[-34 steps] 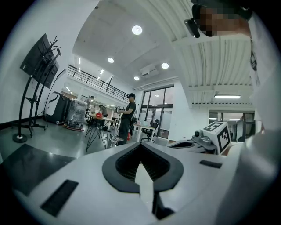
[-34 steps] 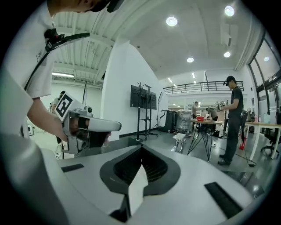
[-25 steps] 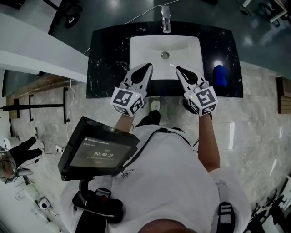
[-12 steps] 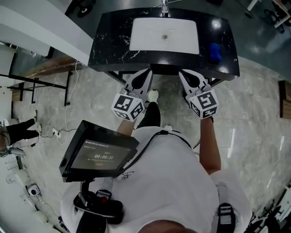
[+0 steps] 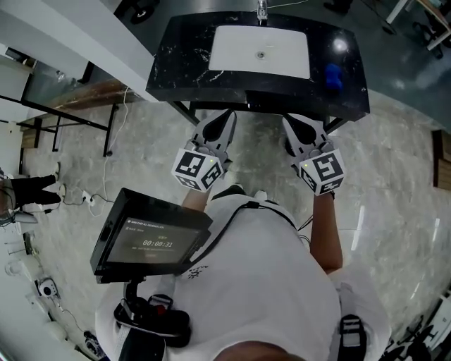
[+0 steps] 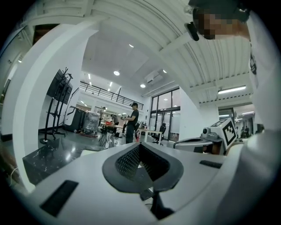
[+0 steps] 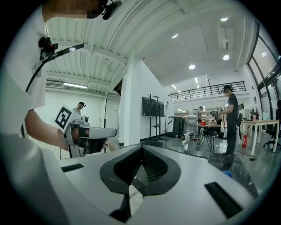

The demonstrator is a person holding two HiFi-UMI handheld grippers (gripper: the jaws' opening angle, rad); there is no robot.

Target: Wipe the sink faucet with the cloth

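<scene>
The white sink [image 5: 260, 51] is set in a black marble counter [image 5: 183, 63] at the top of the head view. Its chrome faucet [image 5: 262, 10] stands at the sink's far rim. A blue cloth [image 5: 333, 76] lies on the counter right of the sink, and its corner shows again [image 7: 227, 173]. My left gripper [image 5: 226, 116] and right gripper [image 5: 292, 122] hang side by side over the floor, short of the counter's front edge. Both are shut and hold nothing. The left jaw tips meet [image 6: 139, 145], and so do the right ones [image 7: 141, 148].
A black screen [image 5: 151, 236] hangs at the person's chest. The marble floor [image 5: 394, 190] surrounds the counter. A white wall [image 5: 63, 35] runs at the left, with a metal frame [image 5: 63, 120] beside it. People stand at tables [image 7: 228, 118] in the hall behind.
The head view has pulled back from the counter. Both grippers, earlier over the sink's front edge, now sit in front of the counter above the floor. Both stay shut.
</scene>
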